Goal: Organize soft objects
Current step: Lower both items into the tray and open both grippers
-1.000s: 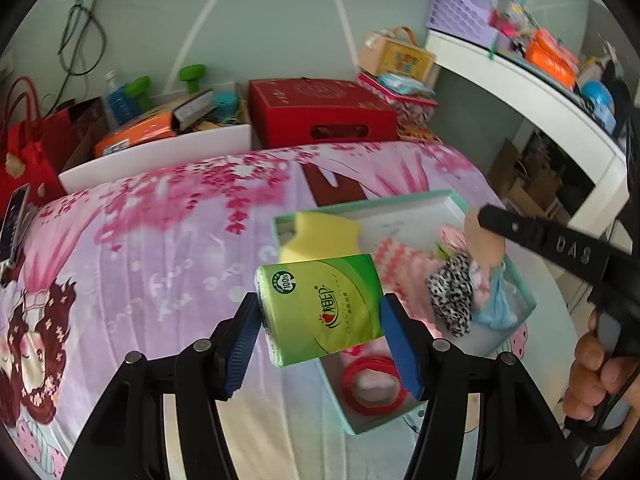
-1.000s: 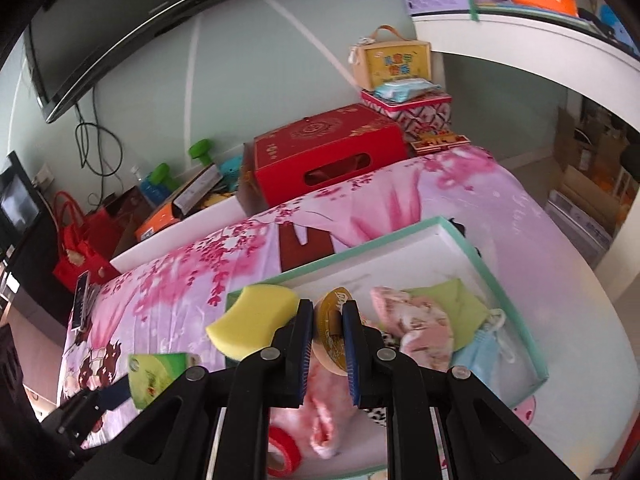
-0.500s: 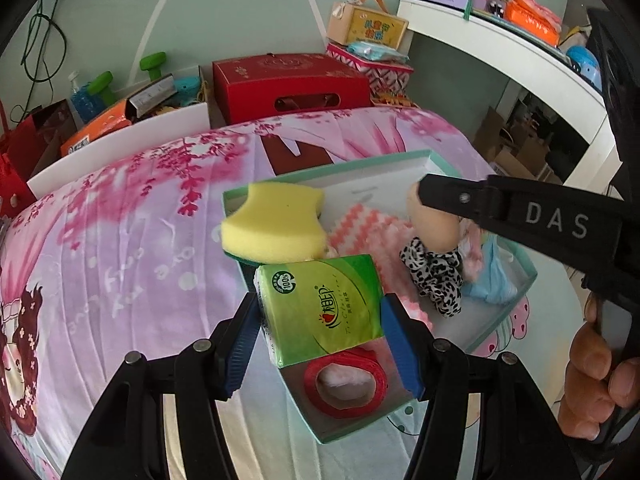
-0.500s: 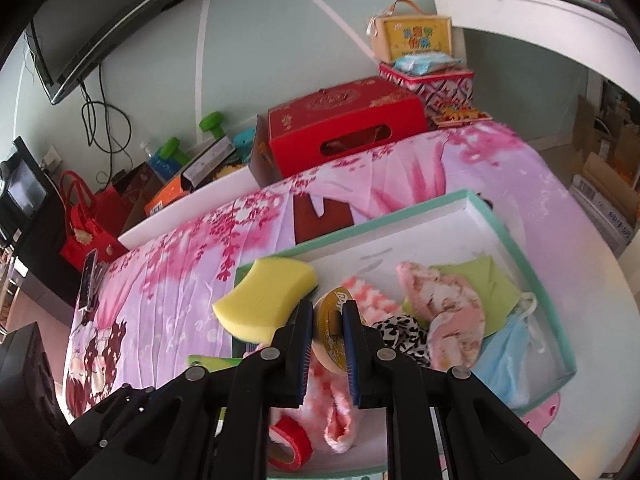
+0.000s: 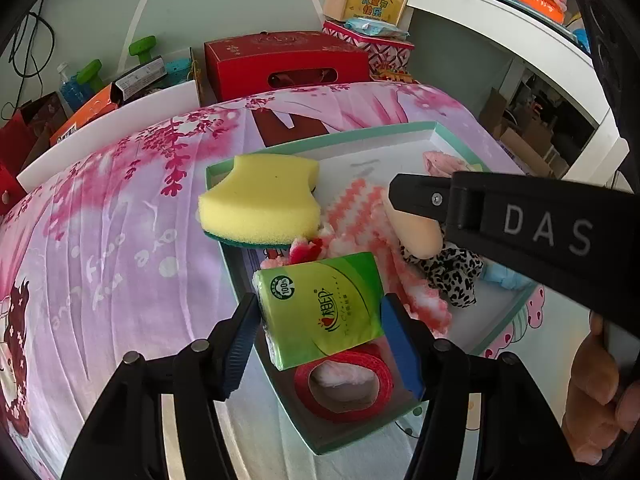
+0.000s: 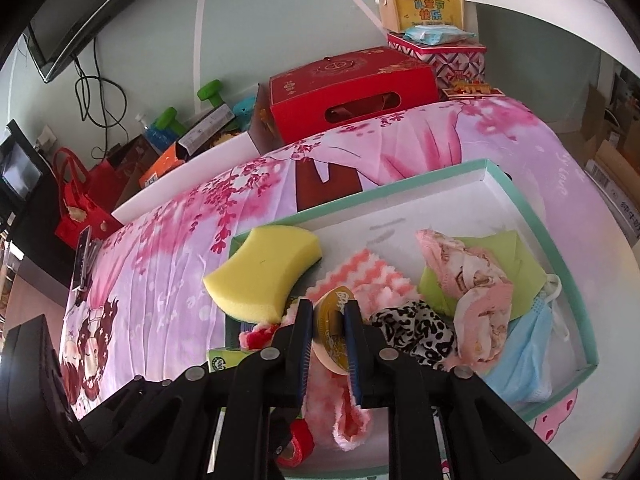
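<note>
My left gripper (image 5: 322, 314) is shut on a green tissue pack (image 5: 320, 300) and holds it just above the near left corner of a teal-rimmed white tray (image 5: 360, 134). My right gripper (image 6: 328, 312) has a round beige powder puff (image 6: 330, 324) between its blue pads. Its jaws are opening, and the pads still touch the puff. It hangs low over the tray's middle, above a pink striped cloth (image 6: 360, 276). In the left wrist view the puff (image 5: 416, 232) shows under the black right finger (image 5: 420, 196).
A yellow sponge (image 6: 264, 272) overhangs the tray's far left corner. Inside lie a leopard scrunchie (image 6: 416, 332), a pink floral cloth (image 6: 472, 280), a green cloth (image 6: 516, 264), a blue mask (image 6: 528, 360) and a red tape roll (image 5: 344, 384). Boxes (image 6: 352, 92) line the far bed edge.
Both grippers have sunk closer to the tray, each still carrying its object. The tissue pack now hangs over the red tape roll corner.
</note>
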The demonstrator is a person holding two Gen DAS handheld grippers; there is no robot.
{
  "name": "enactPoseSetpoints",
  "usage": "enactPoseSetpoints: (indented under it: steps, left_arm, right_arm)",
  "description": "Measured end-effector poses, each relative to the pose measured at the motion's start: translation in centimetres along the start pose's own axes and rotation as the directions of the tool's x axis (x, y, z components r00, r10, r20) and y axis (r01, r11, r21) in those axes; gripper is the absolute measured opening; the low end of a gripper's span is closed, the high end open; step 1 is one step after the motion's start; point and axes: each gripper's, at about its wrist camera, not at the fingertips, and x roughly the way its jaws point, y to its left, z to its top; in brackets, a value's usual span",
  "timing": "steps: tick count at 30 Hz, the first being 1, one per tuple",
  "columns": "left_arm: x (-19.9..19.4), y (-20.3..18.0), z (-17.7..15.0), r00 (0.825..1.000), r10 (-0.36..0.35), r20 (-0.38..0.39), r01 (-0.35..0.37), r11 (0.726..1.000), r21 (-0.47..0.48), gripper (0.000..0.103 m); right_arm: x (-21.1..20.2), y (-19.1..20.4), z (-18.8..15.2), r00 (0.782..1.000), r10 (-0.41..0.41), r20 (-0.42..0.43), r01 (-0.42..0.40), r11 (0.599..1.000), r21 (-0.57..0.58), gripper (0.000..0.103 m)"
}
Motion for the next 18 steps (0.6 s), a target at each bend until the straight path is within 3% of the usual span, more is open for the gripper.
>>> enactPoseSetpoints:
  steps: [5, 11, 15, 18]
  left_arm:
    - [-0.3, 0.1, 0.1, 1.0, -0.003, -0.01, 0.003, 1.0, -0.009, 0.07]
    - [-0.7, 0.4, 0.3, 1.0, -0.008, -0.015, 0.008, 1.0, -0.02, 0.071]
    - [-1.2, 0.7, 0.4, 1.0, 0.005, -0.013, -0.006, 1.0, -0.024, 0.073]
    - [-1.8, 1.4, 0.6, 1.0, 0.009, -0.002, -0.01, 0.999, -0.046, 0.087]
  right_arm:
    - [-0.2, 0.0, 0.1, 1.0, -0.005, -0.002, 0.005, 1.0, 0.004, 0.021]
    - [-0.8, -0.3, 0.2, 1.0, -0.021, 0.01, 0.021, 0.999, 0.024, 0.04]
    - [-1.1, -0.7, 0.3, 0.999, -0.034, 0.02, 0.033, 0.998, 0.045, 0.047]
    - [-1.2, -1.1, 0.4, 0.999, -0.047, 0.018, 0.045, 0.997, 0.058, 0.054]
